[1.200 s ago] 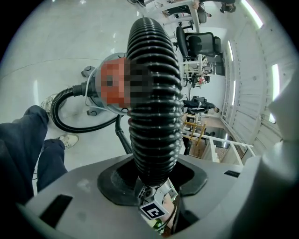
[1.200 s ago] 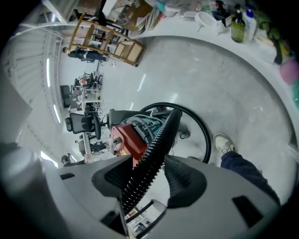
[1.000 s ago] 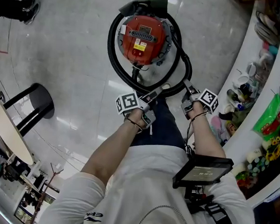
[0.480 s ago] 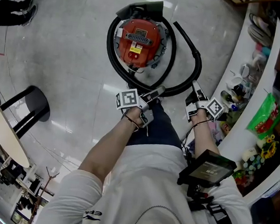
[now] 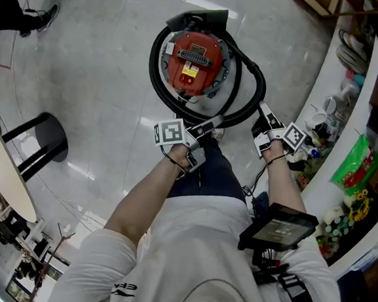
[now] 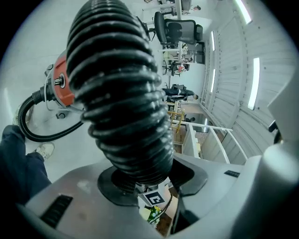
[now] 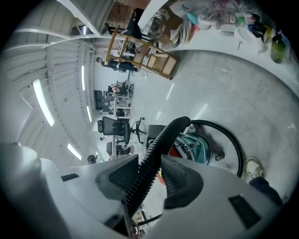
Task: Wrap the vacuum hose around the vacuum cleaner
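The vacuum cleaner (image 5: 196, 63), red on top, stands on the floor ahead of me. Its black ribbed hose (image 5: 246, 103) curls round the body and comes back toward my hands. My left gripper (image 5: 202, 130) is shut on the hose just below the vacuum. In the left gripper view the thick hose (image 6: 121, 93) fills the gap of the left gripper (image 6: 145, 179), with the vacuum (image 6: 63, 86) behind. My right gripper (image 5: 265, 124) holds the hose further right. Its jaws are closing, and both pads of the right gripper (image 7: 149, 176) touch the hose (image 7: 159, 147).
A curved white counter (image 5: 333, 160) crowded with cups, bottles and packets runs down the right. A round table (image 5: 3, 170) and a black stool (image 5: 45, 138) stand at the left. Someone's shoe (image 5: 46, 15) shows at top left. My own dark-trousered leg (image 5: 213, 172) is beneath the grippers.
The right gripper swung out to the right with the hose, then came back in. The hose loop now lies tighter against the vacuum's right side. The left gripper has barely moved.
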### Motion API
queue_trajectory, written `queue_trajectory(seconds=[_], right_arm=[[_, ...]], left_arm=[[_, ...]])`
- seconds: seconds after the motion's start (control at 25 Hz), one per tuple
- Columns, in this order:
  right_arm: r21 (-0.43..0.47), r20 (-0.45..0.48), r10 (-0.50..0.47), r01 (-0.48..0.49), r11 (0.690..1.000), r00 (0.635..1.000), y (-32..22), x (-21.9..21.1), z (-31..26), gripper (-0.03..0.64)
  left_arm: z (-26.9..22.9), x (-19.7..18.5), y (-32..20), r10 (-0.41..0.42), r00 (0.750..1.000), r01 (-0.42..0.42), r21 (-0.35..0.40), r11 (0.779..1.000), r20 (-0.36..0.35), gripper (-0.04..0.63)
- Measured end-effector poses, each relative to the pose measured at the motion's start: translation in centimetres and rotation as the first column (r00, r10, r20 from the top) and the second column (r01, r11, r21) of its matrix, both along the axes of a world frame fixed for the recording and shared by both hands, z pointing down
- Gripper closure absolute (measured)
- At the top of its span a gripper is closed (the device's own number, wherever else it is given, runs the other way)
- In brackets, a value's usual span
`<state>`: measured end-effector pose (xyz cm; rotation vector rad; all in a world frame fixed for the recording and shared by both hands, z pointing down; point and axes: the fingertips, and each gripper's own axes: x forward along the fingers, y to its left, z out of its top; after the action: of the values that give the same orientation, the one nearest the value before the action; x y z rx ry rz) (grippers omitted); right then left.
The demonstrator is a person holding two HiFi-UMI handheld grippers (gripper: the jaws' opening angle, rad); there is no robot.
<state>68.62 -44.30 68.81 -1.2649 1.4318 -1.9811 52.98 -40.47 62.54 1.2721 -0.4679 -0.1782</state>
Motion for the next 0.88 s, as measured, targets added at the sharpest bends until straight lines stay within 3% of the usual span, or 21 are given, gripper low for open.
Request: queue_trajectory(seconds=[0.12,0.24,0.44,0.88], right_arm=[[-0.046,0.037,-0.044,0.046,0.998,0.998,-0.1,-1.4,0.8,0.474],[-0.092,0.080,-0.085,0.092,0.991,0.993,0.1,-3.0,1.5,0.364],[-0.222,0.124,-0.140,0.165,0.961,0.982,1.7,-5.1,2.7,0.364],[-0.335,0.180,-0.084,0.142,0.931,0.980,3.3,-5.5,4.8,0.360]], left_arm=[[-0.8,-0.3,-0.1,-0.011,0.999,0.012,0.015,1.000,-0.039,0.422],[-0.4,-1.0,0.4,0.025,1.000,-0.025,0.023,0.999,0.014,0.422],[-0.9,-1.6,0.1,0.058,0.998,-0.060,0.068,0.996,0.034,0.422],[-1.7,-1.6,0.5,0.140,0.989,-0.144,0.130,0.981,0.038,0.422]])
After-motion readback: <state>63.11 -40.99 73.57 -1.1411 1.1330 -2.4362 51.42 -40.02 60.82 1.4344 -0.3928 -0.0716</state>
